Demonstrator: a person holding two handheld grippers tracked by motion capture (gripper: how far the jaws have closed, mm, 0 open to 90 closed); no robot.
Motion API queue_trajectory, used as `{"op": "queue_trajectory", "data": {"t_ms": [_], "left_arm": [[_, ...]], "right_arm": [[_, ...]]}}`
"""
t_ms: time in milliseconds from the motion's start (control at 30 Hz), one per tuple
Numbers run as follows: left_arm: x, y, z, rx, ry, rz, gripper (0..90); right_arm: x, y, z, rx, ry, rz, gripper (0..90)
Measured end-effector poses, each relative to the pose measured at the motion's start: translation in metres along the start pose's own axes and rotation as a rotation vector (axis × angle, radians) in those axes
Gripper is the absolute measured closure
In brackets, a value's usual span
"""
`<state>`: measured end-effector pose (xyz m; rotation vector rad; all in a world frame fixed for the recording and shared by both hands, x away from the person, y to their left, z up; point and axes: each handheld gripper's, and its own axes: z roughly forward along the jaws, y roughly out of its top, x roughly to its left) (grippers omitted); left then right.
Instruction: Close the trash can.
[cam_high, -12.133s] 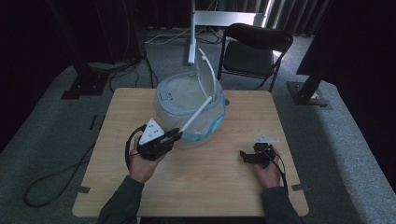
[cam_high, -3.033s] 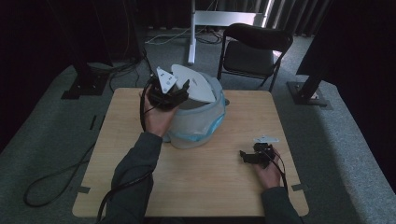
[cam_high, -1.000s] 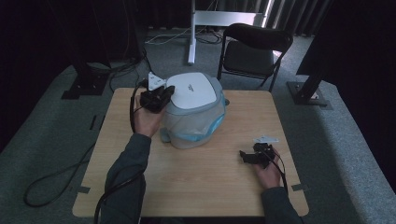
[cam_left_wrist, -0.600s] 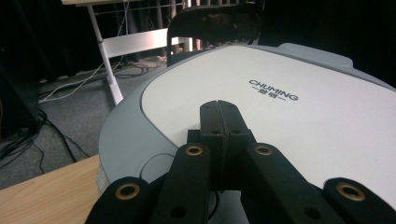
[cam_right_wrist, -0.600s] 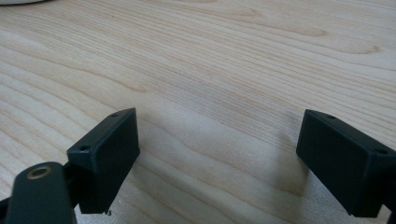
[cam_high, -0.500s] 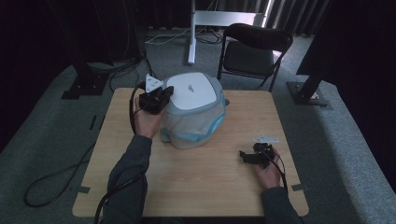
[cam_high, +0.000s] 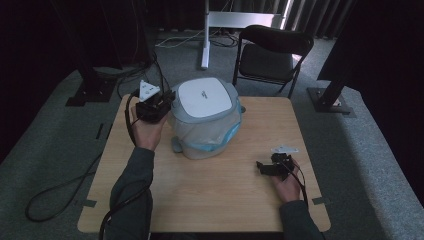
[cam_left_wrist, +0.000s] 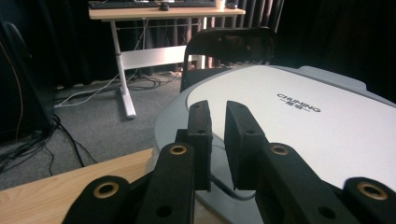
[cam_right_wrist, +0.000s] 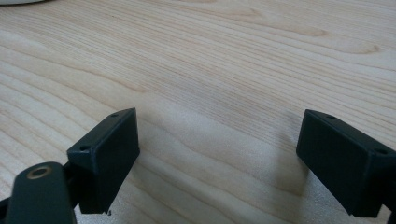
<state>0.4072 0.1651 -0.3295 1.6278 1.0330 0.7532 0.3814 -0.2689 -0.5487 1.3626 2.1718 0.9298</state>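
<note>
Firstly, lidded container: white lid printed "CHUMING", standing on a pale wood bench before a folding chair. Left gripper at the container's lid rim, fingers narrow, just been opening, gripping nothing. Right gripper well apart from the container, fingers wide over bare wood. Grey carpet, dark curtains around.

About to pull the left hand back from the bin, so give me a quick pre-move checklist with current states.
1. Lid flat on the bin: ok.
2. Left tongs free of the lid: ok; the jaws have just been opening, a narrow gap, nothing between them.
3. Left tongs' cable clear of the bin: cannot tell.
4. Right tongs parked on the table, jaws wide, nothing between: ok.
5. Bin fully on the table: ok.
</note>
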Motion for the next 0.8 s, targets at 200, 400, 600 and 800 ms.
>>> {"op": "queue_trajectory", "data": {"t_ms": [200, 400, 600, 800], "left_arm": [[0.004, -0.003, -0.005, -0.004, 0.01, -0.011, 79.1], [0.008, -0.007, -0.009, -0.001, 0.018, -0.021, 79.1], [0.011, -0.012, -0.009, 0.009, 0.035, -0.033, 79.5], [0.013, -0.022, -0.018, -0.008, 0.054, -0.028, 76.9]], "right_arm": [[0.0, 0.0, 0.0, 0.0, 0.0, 0.001, 12.0], [0.0, 0.0, 0.0, 0.0, 0.0, 0.0, 12.1], [0.0, 0.0, 0.0, -0.001, 0.0, 0.001, 12.1], [0.001, 0.0, 0.0, -0.001, -0.005, 0.006, 12.0]]}}
